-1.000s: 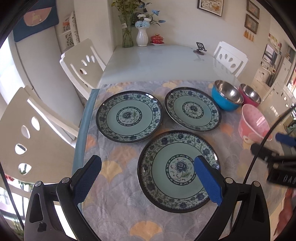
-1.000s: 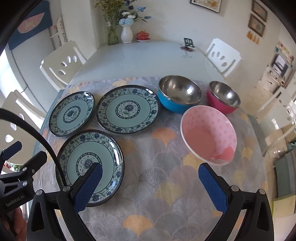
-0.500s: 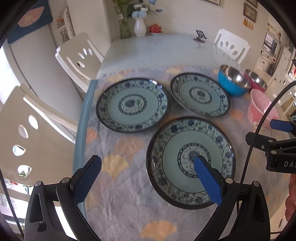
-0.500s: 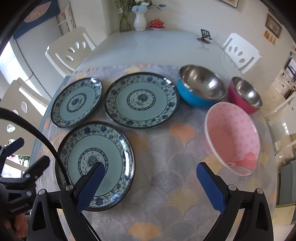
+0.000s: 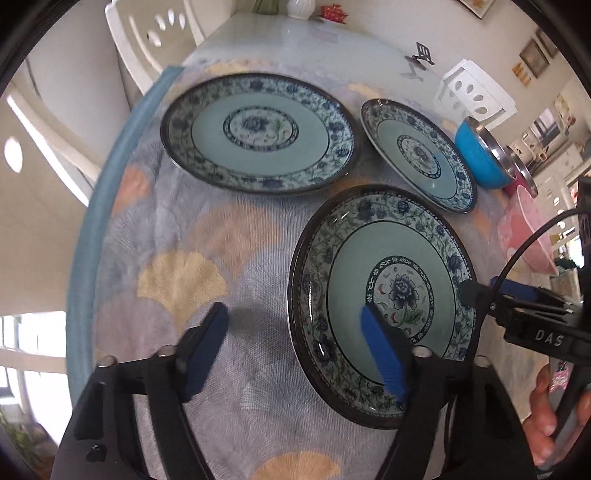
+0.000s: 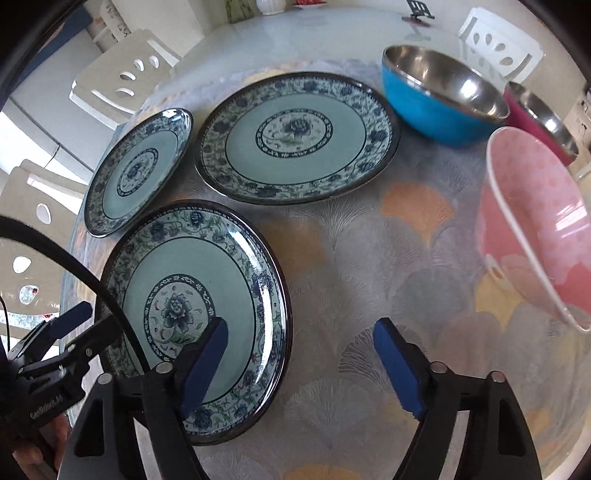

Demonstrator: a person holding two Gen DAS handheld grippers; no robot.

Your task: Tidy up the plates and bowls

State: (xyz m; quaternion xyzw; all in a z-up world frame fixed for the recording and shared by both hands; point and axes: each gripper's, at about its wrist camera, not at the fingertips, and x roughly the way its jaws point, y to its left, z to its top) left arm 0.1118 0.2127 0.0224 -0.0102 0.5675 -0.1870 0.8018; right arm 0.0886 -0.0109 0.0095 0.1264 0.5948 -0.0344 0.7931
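Note:
Three blue-and-green flowered plates lie on the patterned cloth. The near plate [image 5: 380,295] [image 6: 192,310] lies between both grippers. My left gripper [image 5: 295,354] is open, its fingers either side of this plate's left rim. My right gripper [image 6: 299,362] is open, either side of the plate's right rim. A second plate [image 5: 258,133] [image 6: 136,170] lies at the far left and a third plate [image 5: 417,155] [image 6: 295,136] behind. A blue steel bowl [image 6: 439,96], a magenta steel bowl [image 6: 539,118] and a pink bowl [image 6: 535,229] stand at the right.
The cloth's blue edge [image 5: 99,206] marks the table's left side. White chairs [image 6: 122,81] stand along the left and at the far end [image 5: 472,92]. A vase [image 5: 301,7] and a phone stand [image 5: 421,59] are on the far tabletop.
Both grippers have dropped lower and closer to the near plate, which looks larger now. The left one has come in at its left rim, the right one at its right rim. Both stay open.

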